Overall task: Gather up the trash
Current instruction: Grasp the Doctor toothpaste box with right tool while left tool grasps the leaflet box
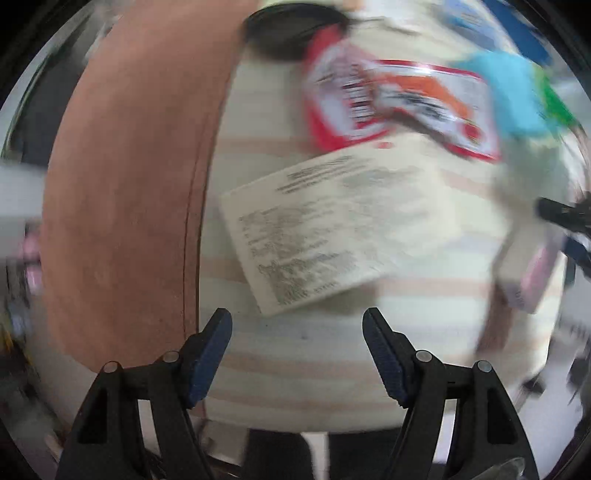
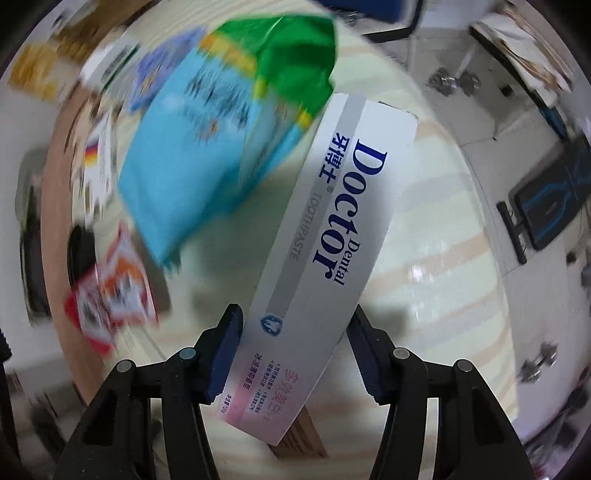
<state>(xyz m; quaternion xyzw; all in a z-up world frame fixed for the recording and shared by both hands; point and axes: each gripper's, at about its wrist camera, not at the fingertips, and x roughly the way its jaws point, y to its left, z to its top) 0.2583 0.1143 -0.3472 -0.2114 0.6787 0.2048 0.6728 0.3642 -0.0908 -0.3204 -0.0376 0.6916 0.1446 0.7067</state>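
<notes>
My right gripper (image 2: 295, 314) points down over a striped table (image 2: 443, 240) and is shut on a long white toothpaste box (image 2: 332, 221). Its pads press on the box's two long sides near the pink end. A blue and green bag (image 2: 207, 147) lies just beyond, and a red and white wrapper (image 2: 110, 295) sits to the left. My left gripper (image 1: 297, 314) hangs open over the same table (image 1: 295, 362) with nothing between its fingers. Just ahead of it lies a printed paper sheet (image 1: 332, 229). Farther off are the red wrapper (image 1: 388, 107) and the blue bag (image 1: 517, 96).
A brown band (image 1: 122, 184) runs along the table's left side. A black round object (image 1: 288, 33) sits at the far end, blurred. Floor with dumbbells (image 2: 535, 362) and a black stand (image 2: 546, 206) lies to the right of the table.
</notes>
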